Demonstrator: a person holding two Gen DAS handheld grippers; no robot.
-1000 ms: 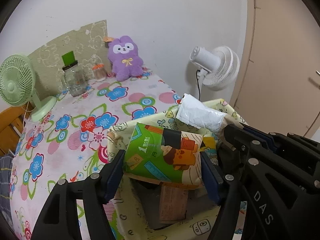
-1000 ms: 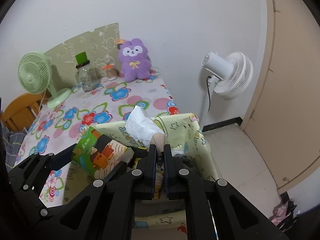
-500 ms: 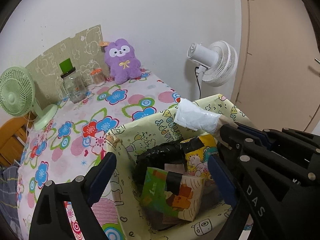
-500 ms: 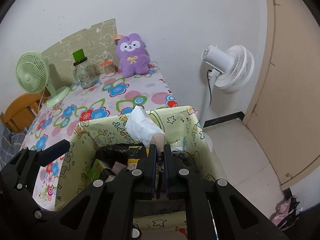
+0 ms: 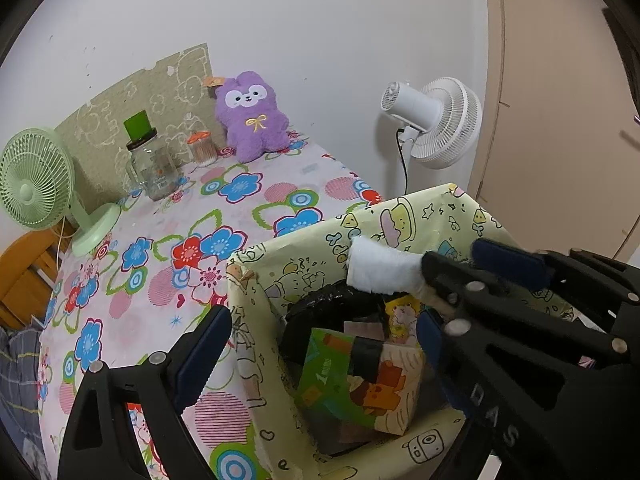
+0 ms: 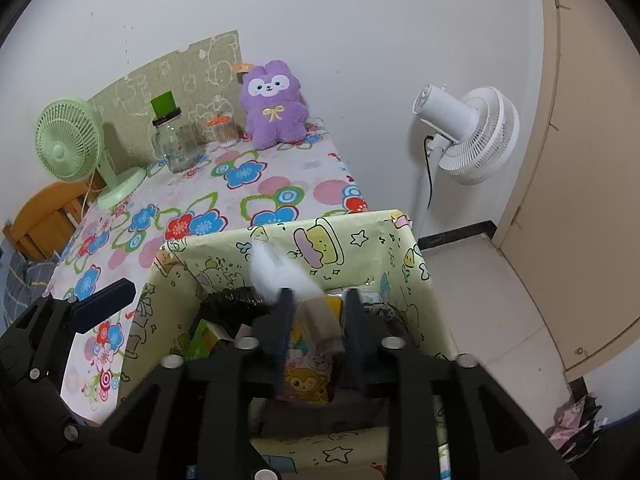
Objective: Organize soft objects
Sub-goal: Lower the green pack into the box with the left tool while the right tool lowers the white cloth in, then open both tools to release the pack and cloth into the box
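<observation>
The table (image 5: 168,216) bears a yellow cartoon-print box (image 6: 360,248) holding a green tissue pack (image 5: 356,384). Above it the left gripper (image 5: 320,344) gapes wide, empty. The right gripper (image 6: 318,320) is opening; a white-and-beige sock (image 6: 280,276) sits loose between its jaws

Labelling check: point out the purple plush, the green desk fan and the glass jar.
purple plush (image 5: 251,120): left wrist view, on its belly.
green desk fan (image 5: 30,184): left wrist view, on the grille.
glass jar (image 6: 176,148): right wrist view, on the clear body.
</observation>
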